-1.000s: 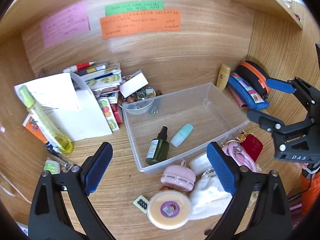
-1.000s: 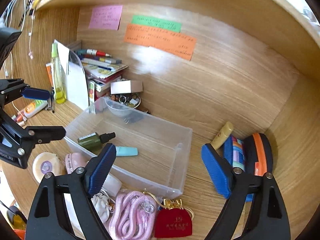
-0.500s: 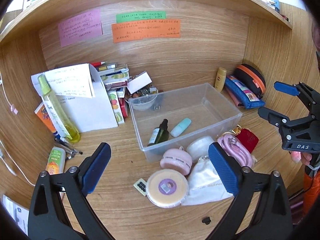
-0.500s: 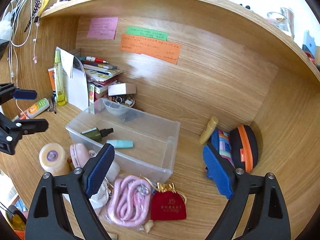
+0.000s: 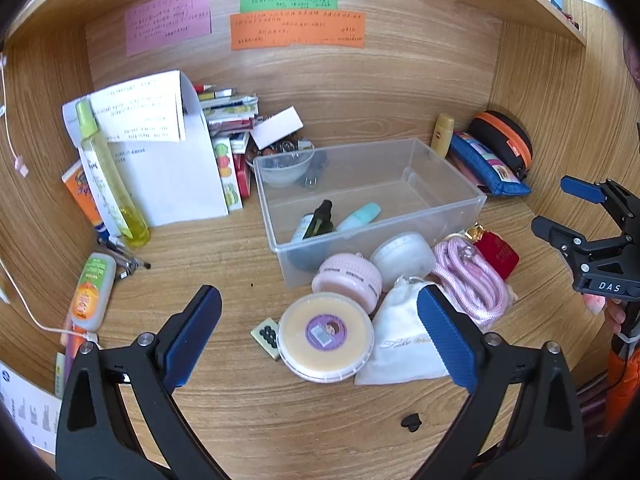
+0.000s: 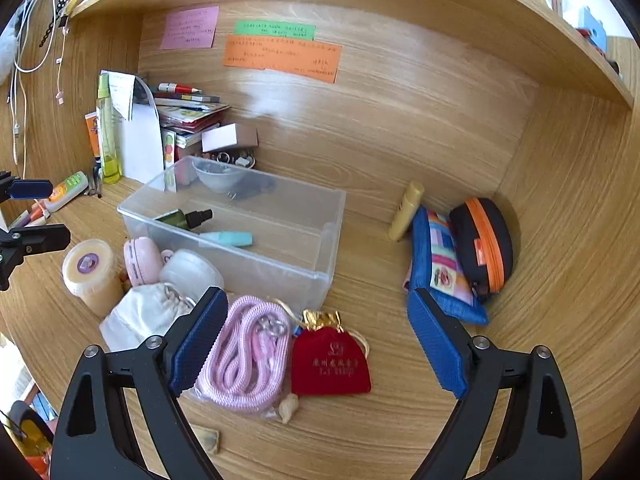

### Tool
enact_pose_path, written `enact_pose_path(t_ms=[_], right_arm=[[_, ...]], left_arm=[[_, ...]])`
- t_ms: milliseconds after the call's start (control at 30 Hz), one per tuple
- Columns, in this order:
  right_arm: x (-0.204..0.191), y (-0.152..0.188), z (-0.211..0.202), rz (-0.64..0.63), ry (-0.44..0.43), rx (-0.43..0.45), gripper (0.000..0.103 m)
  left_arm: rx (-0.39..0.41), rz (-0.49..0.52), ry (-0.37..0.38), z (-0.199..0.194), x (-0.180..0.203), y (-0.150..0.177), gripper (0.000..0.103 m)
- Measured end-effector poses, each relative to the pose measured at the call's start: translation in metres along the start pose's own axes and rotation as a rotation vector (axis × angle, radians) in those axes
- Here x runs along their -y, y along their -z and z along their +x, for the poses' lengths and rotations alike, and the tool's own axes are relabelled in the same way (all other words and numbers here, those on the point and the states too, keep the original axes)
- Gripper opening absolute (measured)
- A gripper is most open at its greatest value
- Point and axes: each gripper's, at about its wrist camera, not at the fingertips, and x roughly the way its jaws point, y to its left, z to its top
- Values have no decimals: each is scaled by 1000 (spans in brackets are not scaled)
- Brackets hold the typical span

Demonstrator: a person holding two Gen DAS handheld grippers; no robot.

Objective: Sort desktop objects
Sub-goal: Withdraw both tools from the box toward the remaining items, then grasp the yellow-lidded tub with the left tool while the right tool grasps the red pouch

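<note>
From the left wrist view, your left tool [image 5: 318, 336] hangs with its jaws spread wide and nothing between them, above the near part of the tabletop [image 5: 208, 248]. The round cream-lidded tub [image 5: 326, 336] sits right between the two blue pads, with the pink round case [image 5: 347, 280] and the white jar [image 5: 402, 254] just behind it, both resting against the front wall of the clear bin [image 5: 440, 220]. That bin already holds a dark green spray bottle [image 5: 318, 222] and a teal tube [image 5: 357, 216], so I judge the loose toiletries are meant to join them. If you take the tub next, come straight down and centre it, since its width looks close to your full opening, and keep the right pad off the white cloth pouch [image 5: 404, 344] touching it. From the right wrist view, your right tool [image 6: 316, 340] is likewise wide apart and carrying nothing, poised over the red drawstring pouch [image 6: 330, 360] and beside the pink coiled cord [image 6: 246, 356], which lies in a clear wrapper just under the left pad. The bin stands just beyond them. Pinch soft things like these low at the middle, lest the fabric slip; the wrapper looks slick, so close firmly before you lift.
</note>
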Motion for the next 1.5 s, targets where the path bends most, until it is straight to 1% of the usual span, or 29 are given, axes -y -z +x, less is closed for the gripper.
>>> enact_pose_path(t_ms=[200,400,567,767,867,1000,1133,1233,1267,1333,1367,1400,1467,1500], right_arm=[[8,18,9,13,49,-20,90],[21,34,38,49,48,-106,90],[29,44,57,73,35,-160,90],[34,57,81,70,20,-230,90],[36,61,93,79,-6,-261,90],[37,61,104,76,-16,-271,90],[42,57,113,97,-46,-274,90],[45,57,119,118,-74,-282,88],[46,57,120,126,-82,-283,87],[48,58,122,144,-107,-289,76],[48,58,123,151,-122,-291,72],[48,59,123,155,-140,-294,63],[46,60,125,149,-141,-300,60],[45,60,123,142,-142,-292,56]], left_arm=[[-43,-20,22,13,1,13,99],[-80,-18,19,28,4,23,99],[-125,-44,43,44,2,31,99],[-173,-65,34,63,0,39,99],[-185,-79,29,68,-4,40,99],[-192,-96,36,72,-8,37,99],[-195,-112,42,76,-12,34,99],[-196,-123,43,79,-14,33,99],[-194,-124,40,79,-14,33,99],[-188,-124,35,80,-14,33,99],[-185,-125,34,80,-15,34,99],[-184,-127,37,79,-16,34,99],[-170,-134,39,75,-18,35,99],[-163,-135,37,72,-19,35,99]])
